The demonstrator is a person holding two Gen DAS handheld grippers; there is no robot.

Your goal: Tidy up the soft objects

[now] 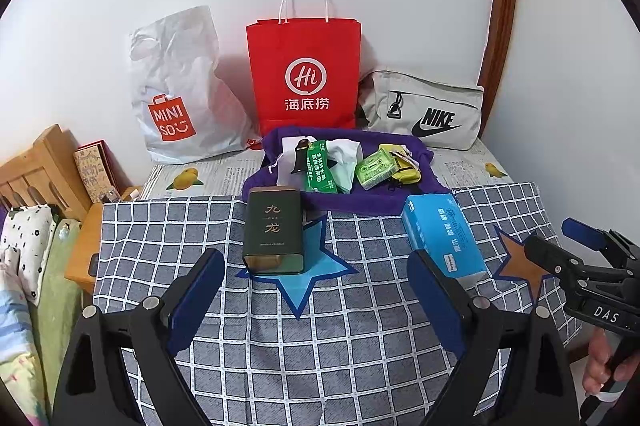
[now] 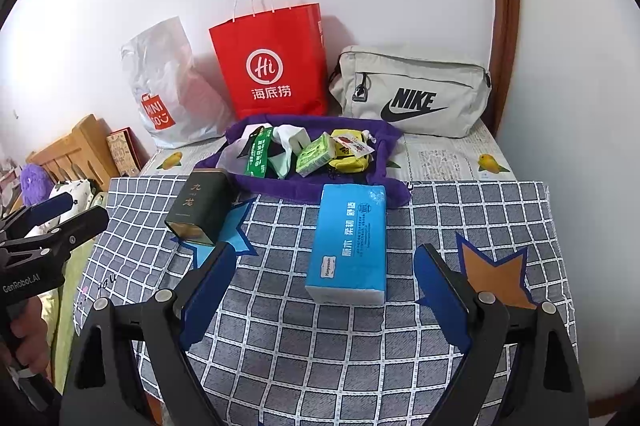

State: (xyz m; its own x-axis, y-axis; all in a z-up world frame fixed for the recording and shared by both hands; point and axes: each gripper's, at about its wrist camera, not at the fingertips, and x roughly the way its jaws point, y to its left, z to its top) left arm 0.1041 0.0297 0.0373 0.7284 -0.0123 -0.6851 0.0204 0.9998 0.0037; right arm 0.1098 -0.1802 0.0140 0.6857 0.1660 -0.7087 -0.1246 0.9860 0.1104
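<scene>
A blue tissue pack [image 2: 349,242] lies on the checked cloth [image 2: 360,346], just ahead of my right gripper [image 2: 324,290], which is open and empty. It also shows in the left wrist view [image 1: 442,238]. A dark green tin [image 1: 274,230] lies on a blue star patch ahead of my left gripper [image 1: 316,290], open and empty. Behind them a purple cloth [image 1: 340,202] holds a green packet [image 1: 318,166], a white cloth [image 1: 344,158], a light green pack [image 1: 374,168] and a yellow pouch [image 1: 404,166].
Against the wall stand a white Miniso plastic bag [image 1: 176,98], a red paper bag [image 1: 304,74] and a grey Nike bag [image 1: 424,110]. A wooden bed frame [image 1: 36,170] and bedding [image 1: 24,238] are at the left. The table edge drops off at the right.
</scene>
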